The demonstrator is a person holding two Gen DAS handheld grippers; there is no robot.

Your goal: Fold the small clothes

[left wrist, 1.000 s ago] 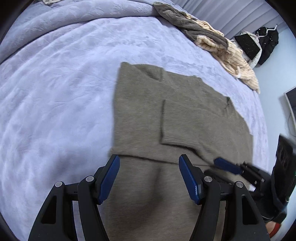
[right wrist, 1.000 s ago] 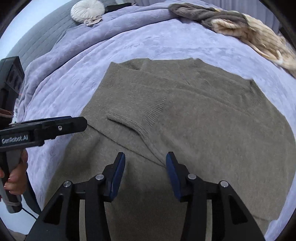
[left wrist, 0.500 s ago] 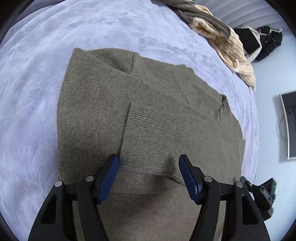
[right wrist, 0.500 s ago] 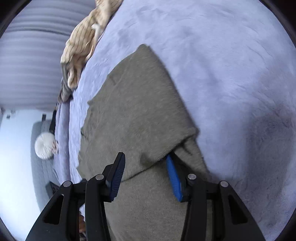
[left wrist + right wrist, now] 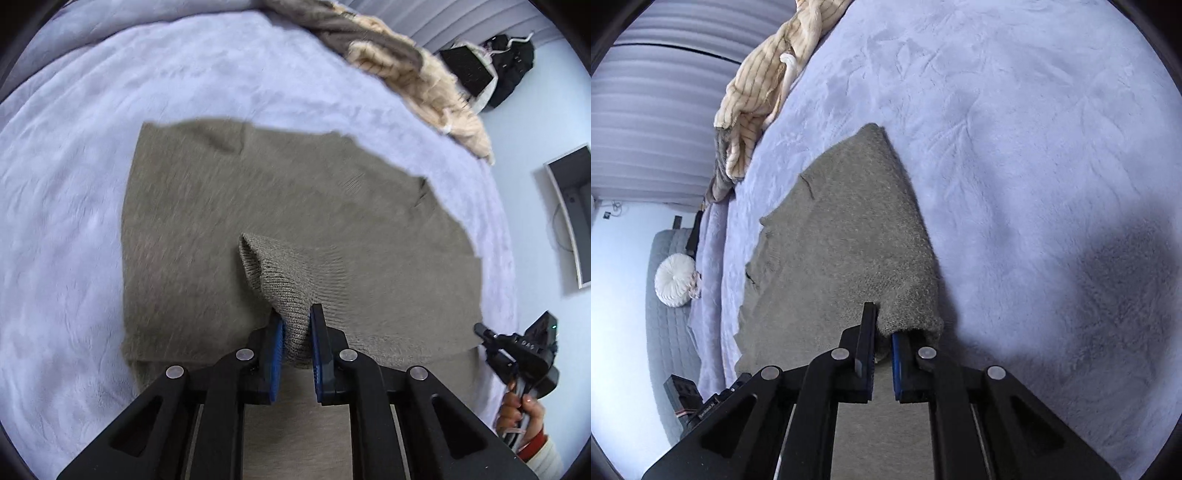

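Observation:
An olive-brown knitted sweater (image 5: 295, 206) lies spread on a lavender bedspread (image 5: 74, 184). My left gripper (image 5: 297, 325) is shut on the ribbed cuff of the sweater's folded-in sleeve (image 5: 291, 273) and lifts it off the body. My right gripper (image 5: 882, 332) is shut on the sweater's right side edge (image 5: 908, 310), which is raised from the bedspread (image 5: 1034, 147). The rest of the sweater (image 5: 831, 240) stretches away to the upper left in the right wrist view. The right gripper also shows in the left wrist view (image 5: 517, 350), at the far right.
A heap of beige and grey clothes (image 5: 406, 62) lies at the bed's far right edge, also in the right wrist view (image 5: 764, 81). A white round cushion (image 5: 676, 280) sits on a grey headboard. A screen (image 5: 569, 210) hangs on the wall right.
Both grippers went from open to shut. The left one closed on the sleeve cuff and raised it. The right one closed on the sweater's side edge.

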